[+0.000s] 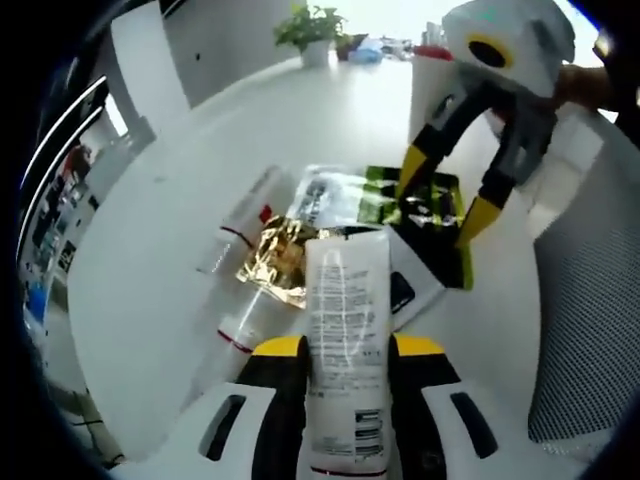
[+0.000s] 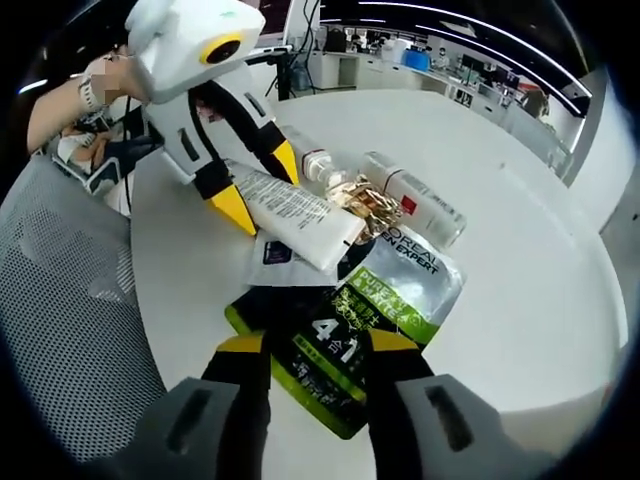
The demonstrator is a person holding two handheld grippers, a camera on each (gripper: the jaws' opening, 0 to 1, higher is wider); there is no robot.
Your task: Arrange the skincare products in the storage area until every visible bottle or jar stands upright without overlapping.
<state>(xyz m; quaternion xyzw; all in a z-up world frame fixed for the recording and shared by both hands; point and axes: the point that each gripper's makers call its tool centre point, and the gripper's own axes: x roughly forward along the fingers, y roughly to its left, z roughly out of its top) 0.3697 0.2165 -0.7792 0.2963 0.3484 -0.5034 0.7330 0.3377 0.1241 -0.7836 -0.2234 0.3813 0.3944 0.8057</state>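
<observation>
My left gripper (image 1: 348,347) is shut on a white tube (image 1: 345,290), which sticks out forward over a pile of products on the white table (image 1: 160,230). In the right gripper view the same tube (image 2: 300,218) slants down from the left gripper (image 2: 258,185). My right gripper (image 2: 318,343) stands open with its jaws either side of a flat green sachet (image 2: 325,365). From the left gripper view, the right gripper (image 1: 446,192) reaches down over that green sachet (image 1: 432,210). Two clear bottles with red labels (image 2: 412,206) (image 2: 318,160) lie on their sides.
A crinkled gold packet (image 2: 365,205), a silver sachet (image 2: 410,272) and a small white sachet (image 2: 280,252) lie in the pile. A grey mesh chair (image 2: 70,300) stands against the table edge. A potted plant (image 1: 312,28) sits at the far end. A person's wrist (image 2: 90,92) shows.
</observation>
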